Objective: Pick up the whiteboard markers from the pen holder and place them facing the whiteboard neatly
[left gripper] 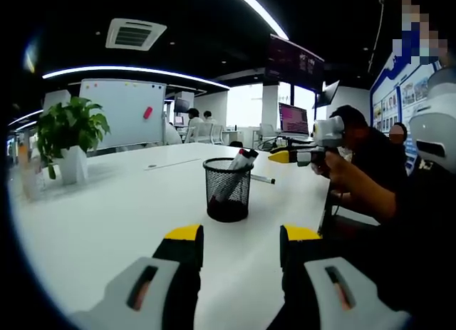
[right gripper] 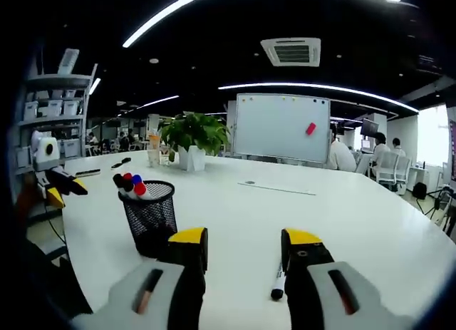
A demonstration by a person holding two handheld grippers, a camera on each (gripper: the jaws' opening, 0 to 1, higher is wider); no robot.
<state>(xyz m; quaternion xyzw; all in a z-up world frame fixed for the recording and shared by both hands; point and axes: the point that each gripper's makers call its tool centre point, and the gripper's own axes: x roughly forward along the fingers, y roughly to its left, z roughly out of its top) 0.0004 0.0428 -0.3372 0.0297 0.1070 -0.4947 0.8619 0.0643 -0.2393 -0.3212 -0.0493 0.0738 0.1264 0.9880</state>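
Left gripper view: one potted plant (left gripper: pixel 69 137) in a white pot sits at 9 o'clock on the white table (left gripper: pixel 107 216); one whiteboard (left gripper: pixel 122 110) stands behind it at 11 o'clock with a small red piece on its face. One black mesh pen holder (left gripper: pixel 228 191) stands at centre, just beyond the left gripper (left gripper: pixel 239 244), whose two yellow-tipped jaws stand wide apart with nothing between them. Markers lean out of the holder's top toward 1 o'clock; the count cannot be told here. One more marker (left gripper: pixel 262 179) lies flat on the table just past the holder at 2 o'clock. The right gripper (left gripper: pixel 281 157) comes in at 3 o'clock, held in a person's hand (left gripper: pixel 338 169), yellow tips pointing toward the holder; whether its jaws are apart cannot be told from here. Right gripper view: the other gripper shows small at 9 o'clock by the table edge. The mesh holder stands at 8 o'clock, holding at least three markers (right gripper: pixel 130 184) upright with a black, a red and a blue cap showing. One plant sits at 11 o'clock, one whiteboard at 12 to 1 o'clock. The right gripper's own jaws stand wide and hold nothing; one black-capped marker lies on the table between them, close to the right-hand jaw.
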